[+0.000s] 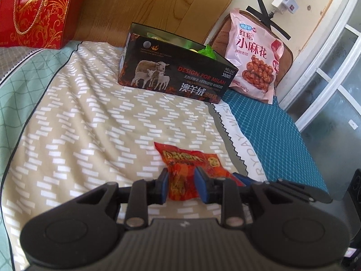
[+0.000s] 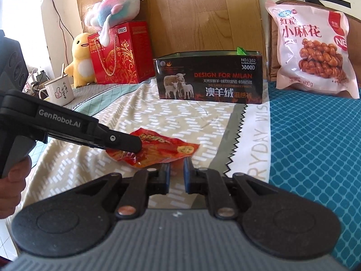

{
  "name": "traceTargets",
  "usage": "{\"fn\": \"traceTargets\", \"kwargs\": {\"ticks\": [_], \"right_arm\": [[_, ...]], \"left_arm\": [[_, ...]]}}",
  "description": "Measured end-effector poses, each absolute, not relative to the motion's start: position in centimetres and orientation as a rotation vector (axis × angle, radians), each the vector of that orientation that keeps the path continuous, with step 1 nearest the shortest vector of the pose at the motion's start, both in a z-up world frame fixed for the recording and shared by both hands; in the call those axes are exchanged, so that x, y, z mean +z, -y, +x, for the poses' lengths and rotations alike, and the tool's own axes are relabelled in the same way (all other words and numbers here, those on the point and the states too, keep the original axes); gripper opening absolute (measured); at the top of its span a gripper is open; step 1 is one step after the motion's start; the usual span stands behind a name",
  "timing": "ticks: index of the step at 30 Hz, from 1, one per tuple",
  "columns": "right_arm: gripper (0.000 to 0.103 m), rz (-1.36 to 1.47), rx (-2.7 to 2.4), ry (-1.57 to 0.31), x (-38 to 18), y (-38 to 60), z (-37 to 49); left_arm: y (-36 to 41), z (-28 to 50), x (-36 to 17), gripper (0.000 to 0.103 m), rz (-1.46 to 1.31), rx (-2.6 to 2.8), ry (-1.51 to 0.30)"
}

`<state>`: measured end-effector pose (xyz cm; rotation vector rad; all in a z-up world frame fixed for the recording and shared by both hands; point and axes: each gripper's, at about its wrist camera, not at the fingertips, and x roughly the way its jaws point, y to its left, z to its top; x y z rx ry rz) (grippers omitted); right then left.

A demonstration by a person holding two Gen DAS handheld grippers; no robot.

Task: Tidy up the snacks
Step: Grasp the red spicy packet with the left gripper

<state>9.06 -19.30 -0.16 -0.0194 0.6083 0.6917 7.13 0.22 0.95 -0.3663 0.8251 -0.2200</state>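
1. Sprawling across most of both frames, the patterned bedspread [image 1: 90, 113] carries everything, with a teal mat [image 1: 270, 122] along its right side.
2. Upper right, a big pink snack bag [image 1: 252, 54] leans upright against a brown cushion [image 1: 216, 38], well apart from the action.
3. Centre top sits the open black box [image 1: 176, 74], green wrappers poking over its rim. It looks like the drop-off spot, though most of its inside is hidden from both views.
4. Lower centre, the red snack packet [image 1: 187, 164] lies flat on the bedspread, near the teal mat's edge.
5. And the left gripper [image 1: 181, 184] straddles the packet's near end, jaws parted with the crinkly film between them. They look not yet clamped, but whether the pads touch is hard to say.
6. Best play, I reckon: close gently on the packet's edge, lift straight up, and avoid crushing the contents.
7. The right gripper [image 2: 177, 172] hovers just beside the packet, jaws slightly apart, gripping nothing.
8. Print on the packet is too blurred to read.
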Motion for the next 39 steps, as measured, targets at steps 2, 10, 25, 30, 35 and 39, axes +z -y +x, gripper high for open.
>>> {"fn": "traceTargets", "kwargs": {"ticks": [2, 10, 25, 30, 35, 39], "right_arm": [[0.015, -0.021, 0.691, -0.608, -0.16, 19.24, 9.01], [0.015, -0.029, 0.692, -0.606, -0.18, 19.25, 9.05], [0.015, -0.052, 0.696, -0.6, -0.2, 19.26, 9.18], [0.015, -0.052, 0.695, -0.6, -0.2, 19.25, 9.13], [0.015, -0.052, 0.695, -0.599, -0.19, 19.25, 9.12], [0.015, -0.052, 0.695, -0.599, -0.2, 19.28, 9.14]], "left_arm": [[-0.29, 7.13, 0.94, 0.025, -0.366, -0.22, -0.824], [-0.21, 7.1, 0.96, 0.026, -0.359, -0.218, -0.822], [-0.24, 7.04, 1.03, 0.027, -0.357, -0.22, -0.82], [-0.24, 7.02, 1.04, 0.027, -0.357, -0.219, -0.819], [-0.25, 7.02, 1.06, 0.027, -0.357, -0.219, -0.819], [-0.26, 7.02, 1.06, 0.027, -0.357, -0.219, -0.818]]}}
